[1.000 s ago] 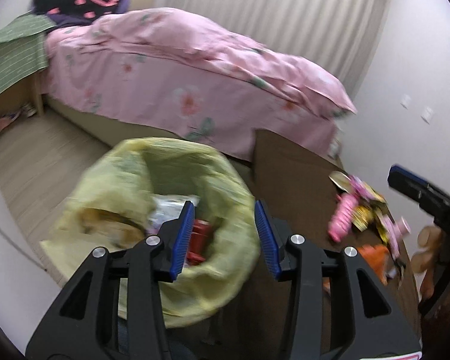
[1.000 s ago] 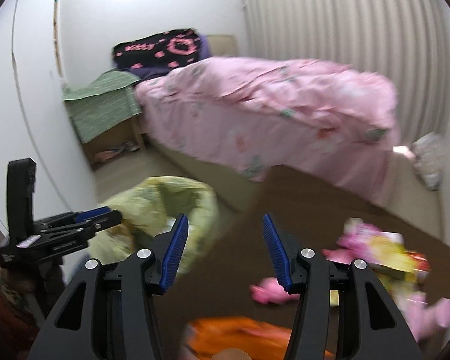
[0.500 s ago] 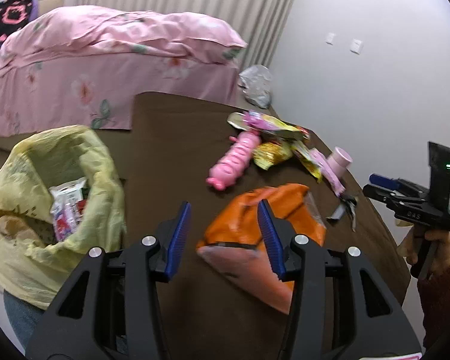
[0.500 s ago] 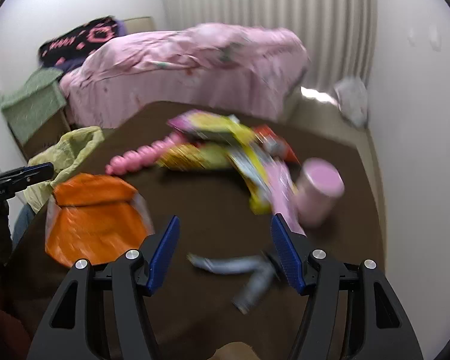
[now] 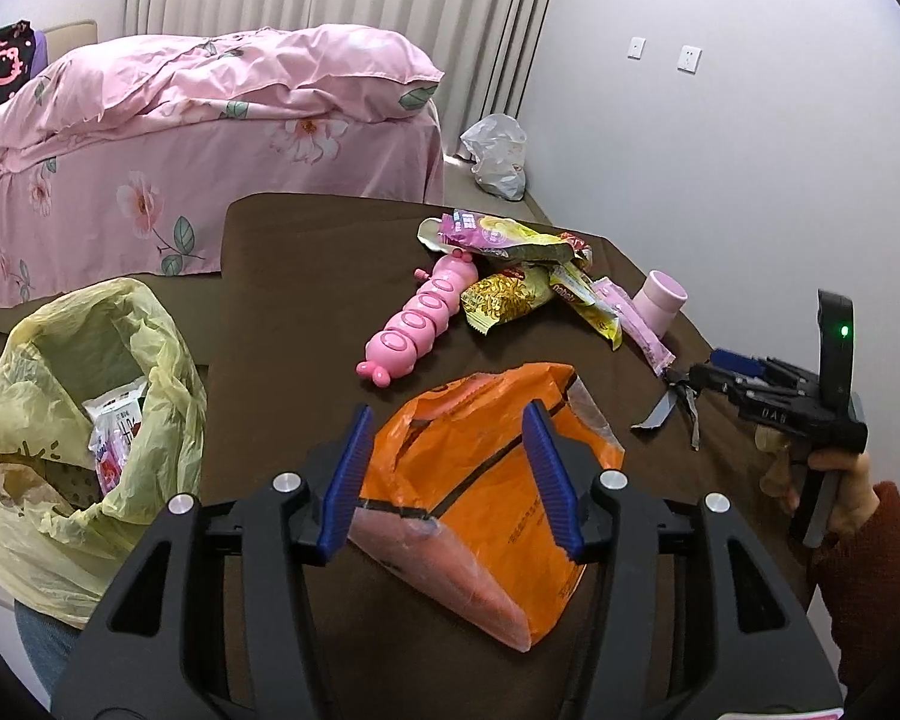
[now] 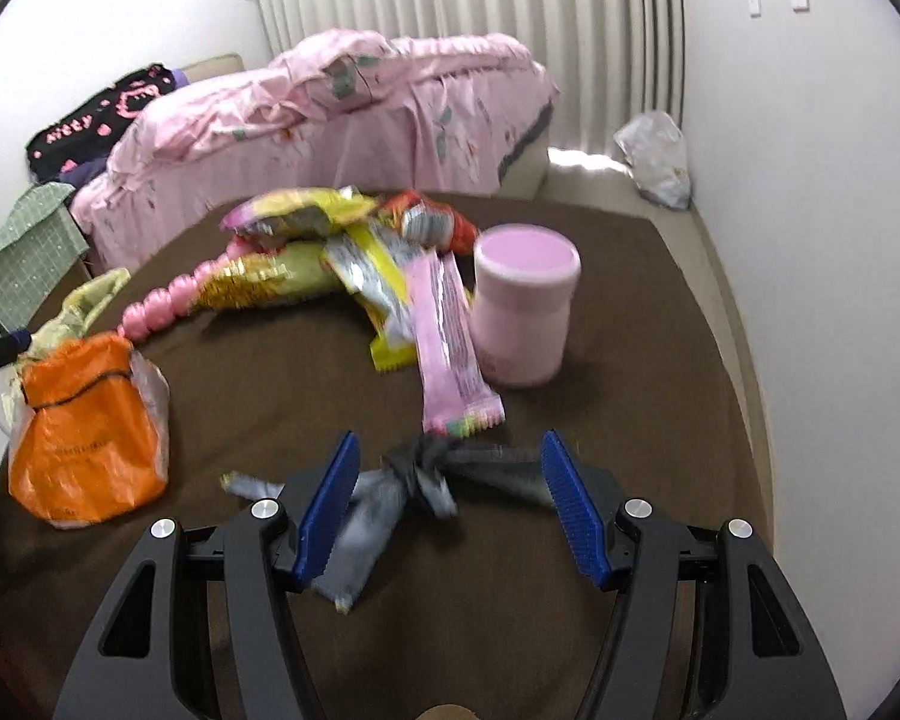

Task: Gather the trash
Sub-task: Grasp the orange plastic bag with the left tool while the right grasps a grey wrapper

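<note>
Brown table [image 5: 306, 312]: littered with wrappers and toys.

Orange bag [image 5: 486, 480]: laid flat at the near left of the table. It is framed by the left gripper [image 5: 453, 474], whose jaws are opening; the bag is seen between the blue pads [image 5: 345, 474] but is not pressed by them.

Grey wrapper [image 6: 414, 480]: crumpled, near the table's front edge. The right gripper [image 6: 450, 498] is spread wide around it, with no contact seen. This gripper is held in a hand [image 5: 840, 480] with a red sleeve.

Pink cup [image 6: 525, 312]: upright, towards the right of the table, touched by a long pink wrapper [image 6: 450, 330].

Snack packets [image 5: 510, 276]: piled at the far middle, beside a pink caterpillar toy [image 5: 420, 318].

Yellow trash bag [image 5: 78, 420]: open, off the table's left edge, with packaging already inside.

Pink bed [image 5: 180, 138]: beyond the table. A white plastic bag [image 5: 498, 150] is seen on the floor by the curtain.
</note>
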Demonstrator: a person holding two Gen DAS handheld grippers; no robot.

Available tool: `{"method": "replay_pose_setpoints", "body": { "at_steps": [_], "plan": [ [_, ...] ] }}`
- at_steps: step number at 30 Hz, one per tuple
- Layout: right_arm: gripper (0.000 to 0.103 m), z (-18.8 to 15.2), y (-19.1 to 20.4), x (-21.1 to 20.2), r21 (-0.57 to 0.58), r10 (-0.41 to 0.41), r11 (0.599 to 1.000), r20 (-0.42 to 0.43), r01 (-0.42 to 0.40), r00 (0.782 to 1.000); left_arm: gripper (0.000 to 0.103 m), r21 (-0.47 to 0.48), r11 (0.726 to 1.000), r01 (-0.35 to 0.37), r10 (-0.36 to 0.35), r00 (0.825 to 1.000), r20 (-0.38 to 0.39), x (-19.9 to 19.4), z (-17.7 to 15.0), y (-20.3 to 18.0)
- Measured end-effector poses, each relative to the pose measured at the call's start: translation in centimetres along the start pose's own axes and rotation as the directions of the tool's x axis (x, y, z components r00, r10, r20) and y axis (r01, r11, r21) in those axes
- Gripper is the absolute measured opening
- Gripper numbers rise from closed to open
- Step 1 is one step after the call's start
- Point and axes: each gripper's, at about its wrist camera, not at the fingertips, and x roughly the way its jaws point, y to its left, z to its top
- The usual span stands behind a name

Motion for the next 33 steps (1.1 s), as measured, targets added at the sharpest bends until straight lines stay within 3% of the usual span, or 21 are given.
{"method": "replay_pose_setpoints", "body": {
  "at_steps": [7, 18, 23, 29, 33],
  "plan": [
    [0.06, -0.1, -1.6, 2.6, 0.123, 0.143, 0.984, -0.115, -0.129, 0.983, 0.049, 0.014, 1.0, 0.009, -0.009, 1.0, -0.016, 0.6, 0.0, -0.5],
    [0.06, -4.2, 6.9, -0.3, -0.042, 0.183, 0.981, -0.166, -0.192, 0.969, 0.049, -0.021, 1.0, -0.005, 0.004, 1.0, -0.024, 0.8, -0.7, 1.0],
    [0.06, -5.9, 9.8, -1.3, -0.177, 0.071, 0.979, -0.16, -0.099, 0.985, 0.051, -0.034, 0.999, 0.004, -0.007, 0.996, -0.088, 2.2, -1.4, 1.4],
    [0.06, -5.5, 9.5, -1.6, -0.147, 0.037, 0.987, -0.211, -0.069, 0.977, 0.051, -0.019, 0.999, -0.027, 0.024, 0.989, -0.148, 3.0, -2.6, 1.3],
    [0.06, -5.2, 9.6, -4.1, -0.175, -0.032, 0.985, -0.125, 0.01, 0.992, 0.051, -0.021, 1.0, 0.0, -0.003, 0.99, -0.144, 2.4, -2.6, 1.1]
  ]
}}
